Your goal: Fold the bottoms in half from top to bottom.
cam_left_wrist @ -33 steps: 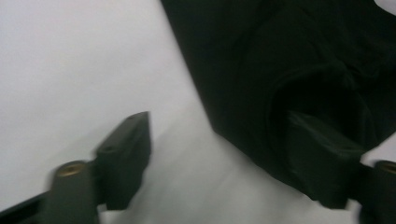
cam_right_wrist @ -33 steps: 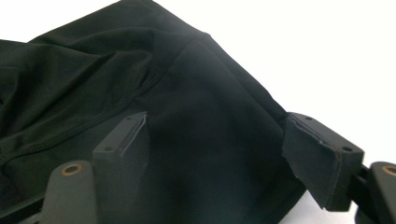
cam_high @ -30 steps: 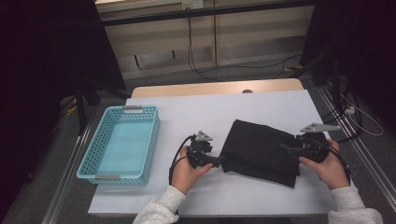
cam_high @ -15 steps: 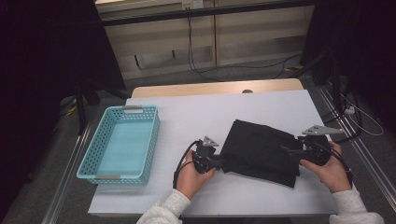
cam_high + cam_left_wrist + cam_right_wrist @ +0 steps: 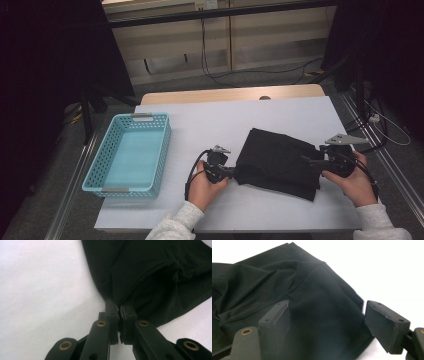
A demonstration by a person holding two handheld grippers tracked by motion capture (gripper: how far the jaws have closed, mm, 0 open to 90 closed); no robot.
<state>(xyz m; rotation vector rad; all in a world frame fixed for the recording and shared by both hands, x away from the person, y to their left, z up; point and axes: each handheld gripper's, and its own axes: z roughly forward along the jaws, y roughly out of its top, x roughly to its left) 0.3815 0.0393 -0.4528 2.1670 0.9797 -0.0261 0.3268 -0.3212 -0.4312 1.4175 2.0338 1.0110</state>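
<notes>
A light-blue basket [image 5: 131,152] sits on the white worktop [image 5: 200,125], well apart to the left of both grippers. The left gripper [image 5: 231,172] has its fingers [image 5: 111,315] clenched on the near-left edge of the black cloth [image 5: 280,162], which lies flat between the two grippers. The right gripper [image 5: 310,161] hangs over the cloth's right edge, its fingers [image 5: 384,323] spread wide, the fabric beneath and between them.
</notes>
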